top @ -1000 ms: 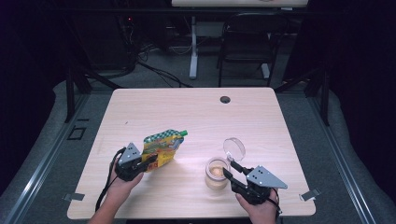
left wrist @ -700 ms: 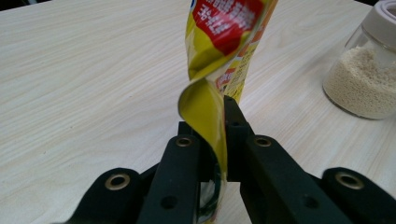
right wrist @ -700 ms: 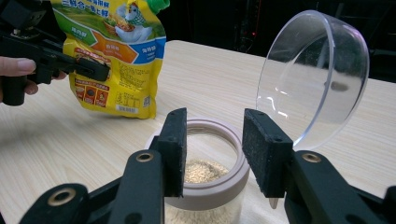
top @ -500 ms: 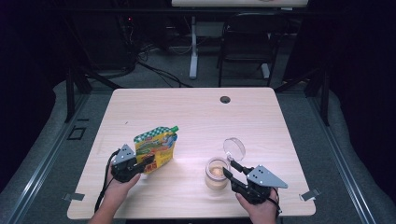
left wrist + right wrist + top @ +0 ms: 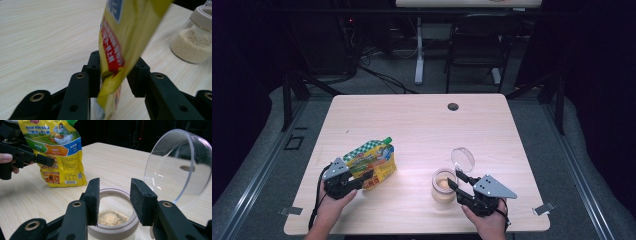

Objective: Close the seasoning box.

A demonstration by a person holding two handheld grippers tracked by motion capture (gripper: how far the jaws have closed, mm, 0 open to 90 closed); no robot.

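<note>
1. Left tongs (image 5: pixel 362 181) sit at the near-left of the pale wooden bench (image 5: pixel 422 125). Their jaws have just been opening. The yellow plastic seasoning pouch with the green screw cap (image 5: pixel 373 162) stands between them with its bottom corner down in the gap. In the left gripper view the pads stand off the film on both sides, so I read them as released, not gripping.

2. Right tongs (image 5: pixel 457 181) are at the near-right, jaws parted on either side of the rim of the short clear glass jar with a beige collar (image 5: pixel 443 186). The right gripper view shows daylight between pads and collar; open, nothing clamped.

3. Key relation: the pouch lies directly ahead of the left tongs, long axis running from the jaws up and away toward the far right, cap end highest and leaning toward the jar. The left hand (image 5: pixel 332 207) is the nearer one by far; the jar is well apart to its right.

4. Pouch look: glossy, printed with a chicken picture and an orange band, bottom seam crumpled (soft, will slump if left unsupported, I judge).

5. The jar holds a shallow layer of pale granules; its clear round hinged lid (image 5: pixel 462 160) is tipped open behind it.
</note>
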